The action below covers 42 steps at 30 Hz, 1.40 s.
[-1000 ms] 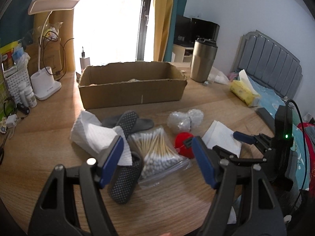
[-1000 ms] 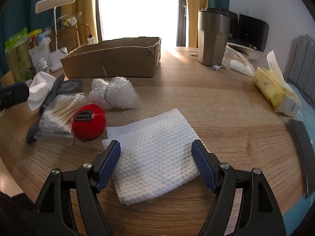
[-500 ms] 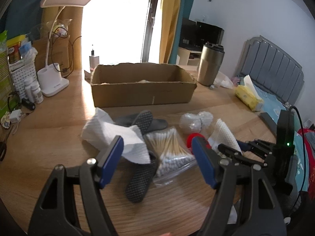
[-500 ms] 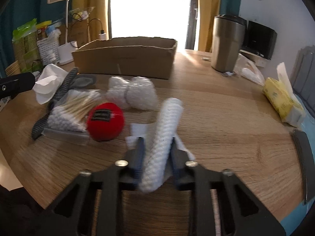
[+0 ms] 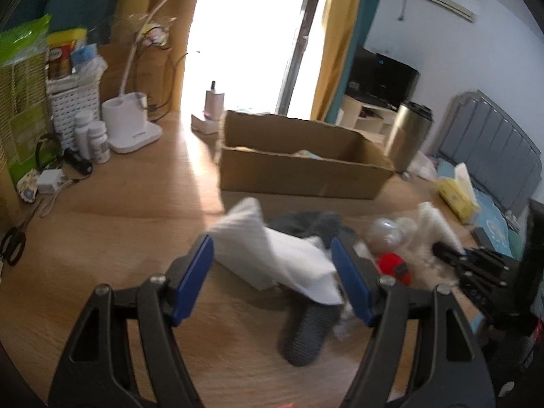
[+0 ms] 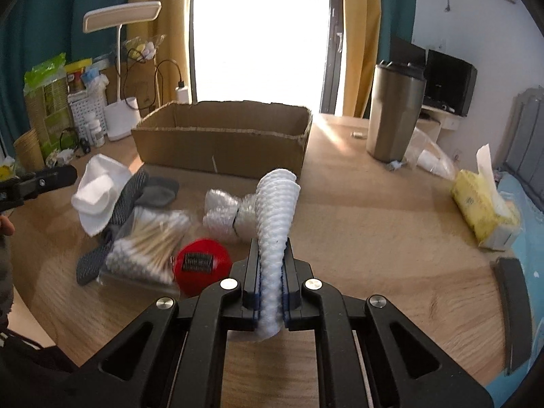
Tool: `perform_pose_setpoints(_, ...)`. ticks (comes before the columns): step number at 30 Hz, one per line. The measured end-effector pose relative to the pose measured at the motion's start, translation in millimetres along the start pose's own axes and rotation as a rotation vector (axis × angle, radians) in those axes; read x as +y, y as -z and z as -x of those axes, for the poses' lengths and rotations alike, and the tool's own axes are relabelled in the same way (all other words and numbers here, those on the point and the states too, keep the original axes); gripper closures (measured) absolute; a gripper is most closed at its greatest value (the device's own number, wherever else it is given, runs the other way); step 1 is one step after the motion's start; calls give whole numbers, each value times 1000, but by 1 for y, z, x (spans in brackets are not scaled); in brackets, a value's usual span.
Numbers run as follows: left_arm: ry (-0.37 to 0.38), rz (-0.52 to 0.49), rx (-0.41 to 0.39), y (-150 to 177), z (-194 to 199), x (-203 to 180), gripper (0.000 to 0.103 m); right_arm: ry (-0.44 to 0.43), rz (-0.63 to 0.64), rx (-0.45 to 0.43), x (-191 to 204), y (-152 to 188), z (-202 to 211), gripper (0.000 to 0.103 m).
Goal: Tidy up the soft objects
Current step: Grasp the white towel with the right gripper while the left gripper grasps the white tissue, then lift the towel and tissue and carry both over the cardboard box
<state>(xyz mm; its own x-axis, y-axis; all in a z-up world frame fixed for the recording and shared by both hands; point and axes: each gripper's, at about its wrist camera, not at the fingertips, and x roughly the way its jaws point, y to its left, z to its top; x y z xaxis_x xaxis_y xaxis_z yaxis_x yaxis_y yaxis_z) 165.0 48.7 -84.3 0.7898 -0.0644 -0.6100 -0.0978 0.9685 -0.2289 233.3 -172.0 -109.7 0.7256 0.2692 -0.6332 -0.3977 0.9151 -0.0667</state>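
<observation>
A: Right gripper [image 6: 272, 272]?
B: Pressed together, pinching the white waffle-textured folded cloth [image 6: 276, 210]. Cloth lifted off the wooden table [image 6: 374, 224], standing up between the blue pads, upper end fanned out, lower end hanging under the jaws.

A: Left gripper [image 5: 272, 278]?
B: Spread wide, holding nothing. Blue pads on both sides of a crumpled white paper towel [image 5: 272, 255], not touching it as far as visible. Picture blurred here.

A: Under the towel?
B: Dark grey mesh slippers [image 5: 307, 329], one partly covered by the towel, one behind. Same pair in the right view [image 6: 125, 197], with the towel [image 6: 98, 197] lying over it.

A: Other soft things?
B: Clear bag of cotton swabs with wooden sticks [image 6: 149, 241], touching the slippers. Just beside it a round red ball with a black label [image 6: 200, 265]. Behind the ball a bundle of clear bubble wrap [image 6: 227, 214], partly hidden by the held cloth.

A: Container?
B: Open brown cardboard box [image 6: 224, 139], at the far side of the table, behind the pile. Something pale inside, seen from the left view [image 5: 302, 166], too unclear to name.

A: Around?
B: Steel tumbler [image 6: 394, 112] right of the box, yellow tissue pack [image 6: 482, 210] near the right edge, white desk lamp [image 6: 119, 68] at the left.
</observation>
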Motion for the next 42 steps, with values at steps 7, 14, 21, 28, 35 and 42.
perform_pose_setpoints(7,-21,9,38,-9,-21,23,30,17,10,-25,5,-20,-1,93)
perform_pose_setpoints(14,1,-34,116,-14,-54,29,30,29,17,-41,10,-33,-4,93)
perform_pose_setpoints(21,40,-45,181,-10,-73,29,31,45,26,-31,13,-40,-13,93)
perform_pose_setpoints(28,91,-101,197,-9,-76,22,70,44,25,-26,18,-41,-16,93)
perform_pose_setpoints(35,110,-125,164,-10,-61,16,92,34,30,-46,20,-46,-13,93)
perform_pose_setpoints(42,98,-128,101,-22,-36,16,92,12,43,-81,25,-52,-4,93)
